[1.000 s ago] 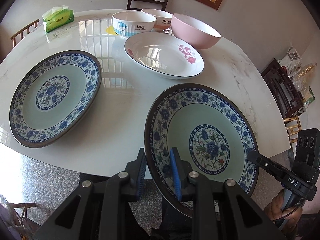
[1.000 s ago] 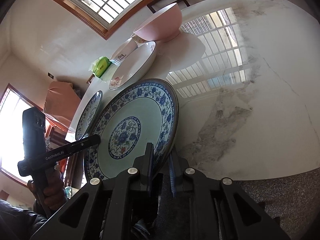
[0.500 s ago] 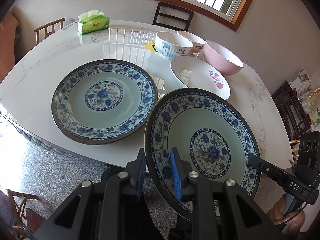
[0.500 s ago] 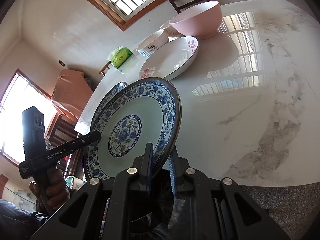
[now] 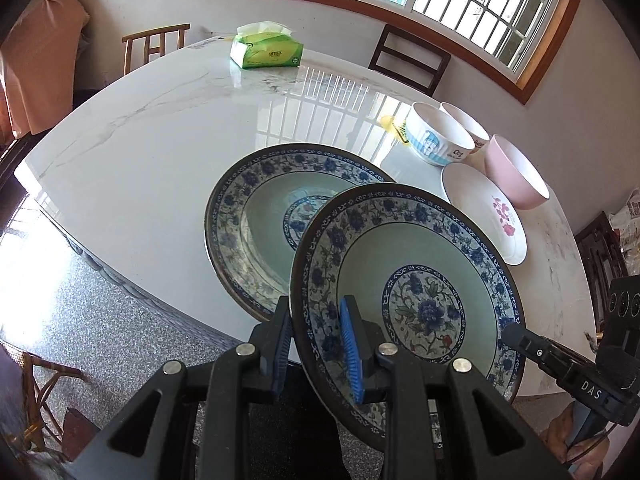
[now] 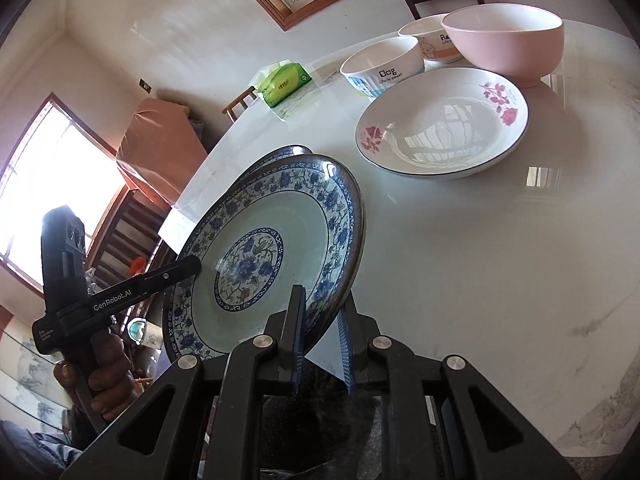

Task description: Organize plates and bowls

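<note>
While both of your hand-held grippers, left [image 5: 316, 344] and right [image 6: 320, 336], clamp opposite rims of the blue plate [image 5: 408, 300], it hangs tilted above a second plate [image 5: 256, 232] on the counter [image 5: 160, 140].

1. We read "Dog" on the white bowl [image 6: 383, 65].
2. We read "Ra", then the word is cut off, on the bunny bowl [image 6: 430, 42].
3. We read "GenRobot.AI" on the left gripper [image 6: 132, 295].
4. We read "DAS" on the right gripper [image 5: 576, 376].

Both hand-held grippers — L [image 5: 316, 344], R [image 6: 320, 340] — clamped, angled down
</note>
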Motion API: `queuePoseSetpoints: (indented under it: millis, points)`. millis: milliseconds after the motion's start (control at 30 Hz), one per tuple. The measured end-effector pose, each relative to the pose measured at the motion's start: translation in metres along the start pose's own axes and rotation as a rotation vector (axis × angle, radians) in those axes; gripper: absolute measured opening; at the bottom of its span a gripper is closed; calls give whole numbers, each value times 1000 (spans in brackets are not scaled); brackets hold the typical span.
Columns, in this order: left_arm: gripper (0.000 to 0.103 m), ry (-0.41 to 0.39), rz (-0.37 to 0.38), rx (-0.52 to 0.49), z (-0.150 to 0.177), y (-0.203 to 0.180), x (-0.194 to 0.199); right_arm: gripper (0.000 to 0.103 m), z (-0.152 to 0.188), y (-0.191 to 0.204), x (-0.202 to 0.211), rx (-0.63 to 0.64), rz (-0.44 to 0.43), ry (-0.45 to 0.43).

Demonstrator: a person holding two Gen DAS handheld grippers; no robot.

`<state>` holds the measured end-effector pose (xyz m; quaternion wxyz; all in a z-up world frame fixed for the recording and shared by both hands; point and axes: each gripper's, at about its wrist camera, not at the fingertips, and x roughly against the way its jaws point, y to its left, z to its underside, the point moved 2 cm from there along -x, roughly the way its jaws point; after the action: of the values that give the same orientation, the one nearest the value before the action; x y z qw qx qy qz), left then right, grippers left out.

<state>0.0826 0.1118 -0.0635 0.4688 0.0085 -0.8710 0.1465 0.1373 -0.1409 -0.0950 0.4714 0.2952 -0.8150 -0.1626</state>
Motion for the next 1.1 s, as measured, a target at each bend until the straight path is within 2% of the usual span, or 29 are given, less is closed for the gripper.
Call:
queuePoseSetpoints:
  millis: [533, 1100]
  points:
    - [25, -6, -28, 89, -35, 51, -27, 17, -26, 36, -48, 73, 27, 56]
    - [25, -15, -50, 83, -50, 60, -41, 17, -27, 40, -53, 53, 54, 78]
